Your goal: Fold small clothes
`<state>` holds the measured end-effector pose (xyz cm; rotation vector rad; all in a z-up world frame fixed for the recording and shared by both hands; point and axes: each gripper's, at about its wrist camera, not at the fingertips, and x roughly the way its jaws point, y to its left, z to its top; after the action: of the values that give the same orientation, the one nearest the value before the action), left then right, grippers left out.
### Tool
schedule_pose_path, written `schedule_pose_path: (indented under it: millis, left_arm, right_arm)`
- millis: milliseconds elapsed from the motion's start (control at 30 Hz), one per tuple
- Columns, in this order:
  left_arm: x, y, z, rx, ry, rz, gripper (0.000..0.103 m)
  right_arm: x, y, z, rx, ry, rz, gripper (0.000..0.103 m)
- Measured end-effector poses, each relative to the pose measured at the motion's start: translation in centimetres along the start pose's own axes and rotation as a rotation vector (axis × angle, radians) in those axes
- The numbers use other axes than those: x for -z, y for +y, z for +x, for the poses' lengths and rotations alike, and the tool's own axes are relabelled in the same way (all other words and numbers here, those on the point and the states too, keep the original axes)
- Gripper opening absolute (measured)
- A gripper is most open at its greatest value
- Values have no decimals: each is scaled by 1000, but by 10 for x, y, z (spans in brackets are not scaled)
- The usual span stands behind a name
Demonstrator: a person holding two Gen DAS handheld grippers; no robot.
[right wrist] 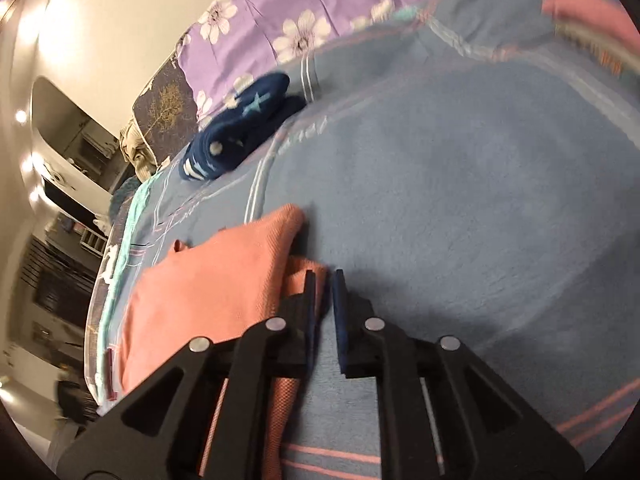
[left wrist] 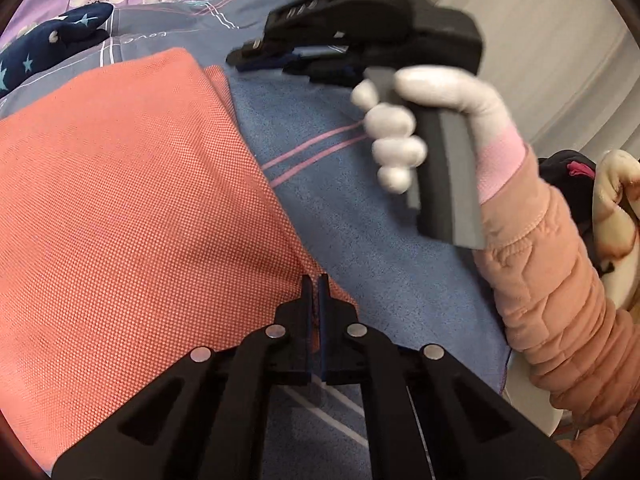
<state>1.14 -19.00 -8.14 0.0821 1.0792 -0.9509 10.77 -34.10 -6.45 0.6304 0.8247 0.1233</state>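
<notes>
A salmon-orange garment [left wrist: 132, 200] lies folded on the blue bedspread [left wrist: 360, 240]. My left gripper [left wrist: 316, 292] is shut on its near right corner, and a strip of orange cloth shows between the pads. A white-gloved hand [left wrist: 392, 128] holds my right gripper [left wrist: 240, 58] at the garment's far right corner. In the right wrist view the right gripper [right wrist: 324, 280] hangs over the edge of the orange garment [right wrist: 208, 288]. Its jaws stand a narrow slit apart, and I cannot tell whether the pads pinch the cloth.
A navy garment with stars [right wrist: 240, 136] lies folded farther back, near a purple flowered pillow [right wrist: 280, 12]. A pink quilted sleeve [left wrist: 552, 288] crosses the right side, with a plush toy [left wrist: 616, 208] behind it. The bed's edge [right wrist: 116, 264] drops off at the left.
</notes>
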Motion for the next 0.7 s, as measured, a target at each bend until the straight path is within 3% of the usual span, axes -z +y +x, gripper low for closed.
schedule_pose_path:
  millis: [67,133,167,200,233,267,300,433,533,600,700]
  left_arm:
    - [0,-3,1,-10,-3,17,2]
    - [0,-4,1,-10,-4,17,2]
    - [0,-4,1,-8,-4,16,2]
    - [-1,-3,2,-8,-4,15,2]
    - [0,-3,2,-8,-4,15,2]
    - [0,-4,2,-7,-6,16,2]
    - [0,-5,1,-6,-9,21,2]
    - [2,-15,4,5,-16,54,2]
    - [2,-13,10,40,-12,44,2]
    - [3,-10,10,70,-19,33,2]
    - [6,-3,6,111,-31,-15,10]
  right_arm:
    - [-3,9,-8,-50,-10,-18,14]
    - [-3,25,-7,-61,3,-66,31]
    - [-1,30,-5,-51,20,-83,48]
    - [-2,37,5,-37,50,-101,46]
    - [0,41,21,-15,95,-116,37]
    - [0,42,27,-2,107,-113,4]
    - [1,41,32,10,116,-104,2]
    - [2,44,10,5,-8,-109,2]
    - [8,39,20,128,11,-180,2]
    - [14,33,27,142,19,-195,2]
    - [15,34,12,124,-11,-167,15]
